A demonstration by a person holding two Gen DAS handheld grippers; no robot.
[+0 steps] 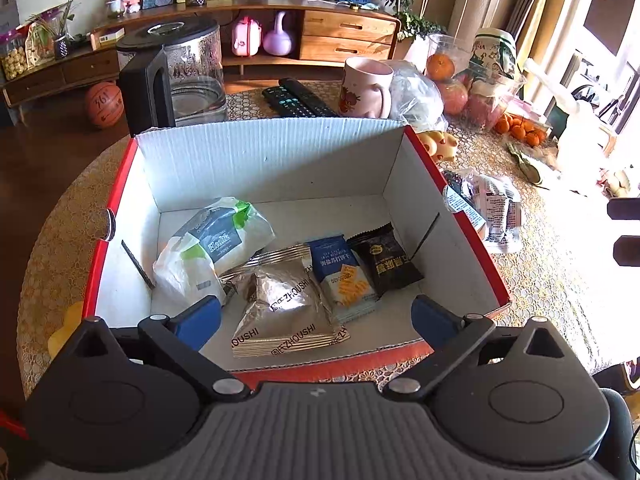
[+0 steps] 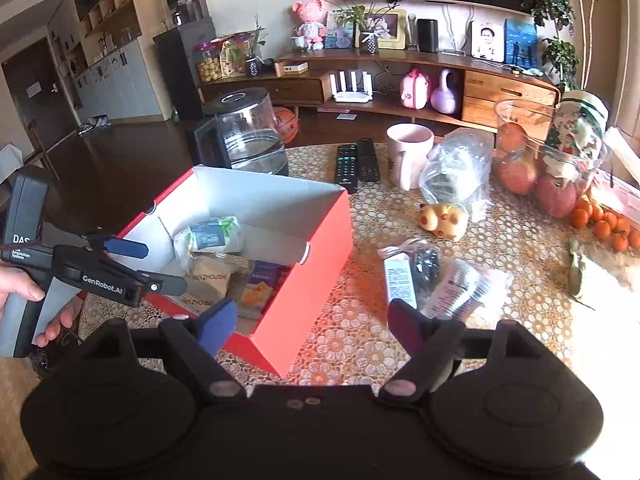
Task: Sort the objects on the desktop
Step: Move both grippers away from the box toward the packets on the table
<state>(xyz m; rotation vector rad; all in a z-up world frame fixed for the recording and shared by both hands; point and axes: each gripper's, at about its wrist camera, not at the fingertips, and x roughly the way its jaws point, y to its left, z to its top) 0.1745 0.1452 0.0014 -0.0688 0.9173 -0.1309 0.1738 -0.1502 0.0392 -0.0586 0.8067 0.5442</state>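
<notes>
Left wrist view: camera sits behind the left gripper (image 1: 316,318), angled steeply down into the red box (image 1: 256,160) from its near edge, close enough that the box fills the middle; sideboard (image 1: 344,32) behind.

Right wrist view: camera sits behind the right gripper (image 2: 312,326), further to the right, angled down across the table (image 2: 360,344). It takes the box (image 2: 312,256) at its corner and catches the left gripper (image 2: 156,266) side-on.

Both views share the box, kettle (image 1: 188,72), remotes (image 2: 356,160), mug (image 2: 408,152) and sideboard.
</notes>
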